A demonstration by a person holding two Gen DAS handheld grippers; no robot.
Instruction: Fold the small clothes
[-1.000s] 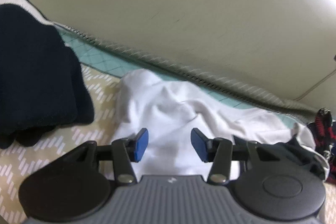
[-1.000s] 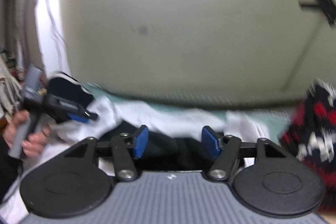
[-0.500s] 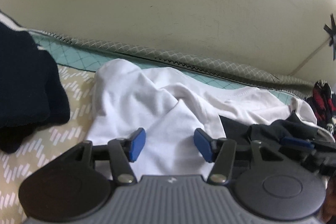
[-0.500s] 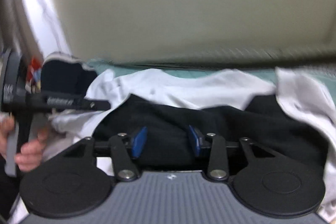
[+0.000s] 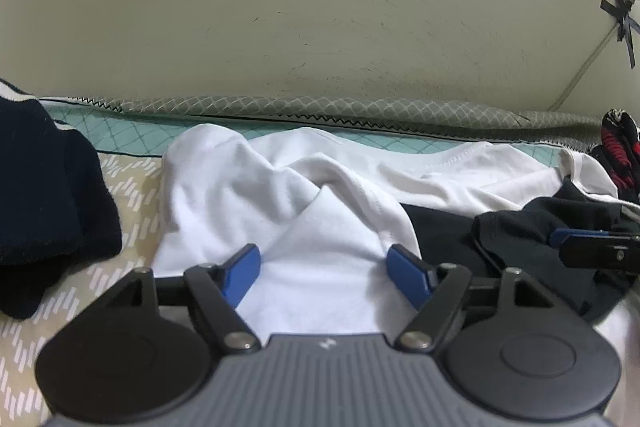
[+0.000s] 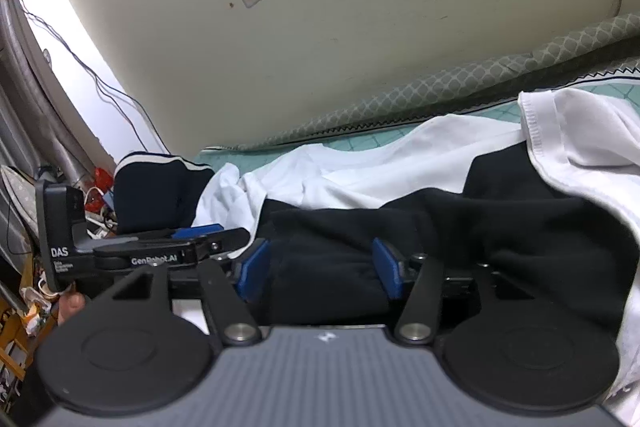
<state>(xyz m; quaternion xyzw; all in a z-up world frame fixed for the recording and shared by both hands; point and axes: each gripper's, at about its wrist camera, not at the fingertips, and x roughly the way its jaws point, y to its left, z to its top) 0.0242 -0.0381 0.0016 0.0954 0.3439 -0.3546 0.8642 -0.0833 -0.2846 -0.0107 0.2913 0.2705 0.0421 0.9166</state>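
Note:
A crumpled white T-shirt [image 5: 280,195] lies on the bed, with a black garment [image 5: 448,239] on it to the right. My left gripper [image 5: 326,273] is open, its blue pads either side of a white fold, low over the shirt. My right gripper [image 6: 318,269] is open over a bunched part of the black garment [image 6: 400,227], which lies between its pads. The white shirt [image 6: 360,167] shows behind it. The left gripper also shows in the right wrist view [image 6: 188,239], and the right gripper's finger in the left wrist view [image 5: 580,239].
A dark navy garment with white stripes [image 5: 44,195] lies at the left on the patterned bedcover [image 5: 124,187]. A red and black garment [image 5: 620,151] sits at the far right. A cream wall [image 5: 320,27] stands close behind the bed. Clutter and cables [image 6: 92,195] sit beyond the bed's left end.
Both grippers moved down and closer to the clothes. The left gripper's jaws opened wider over the white fold. The right gripper swung left onto the black garment and its jaws stand a little wider than half a second ago.

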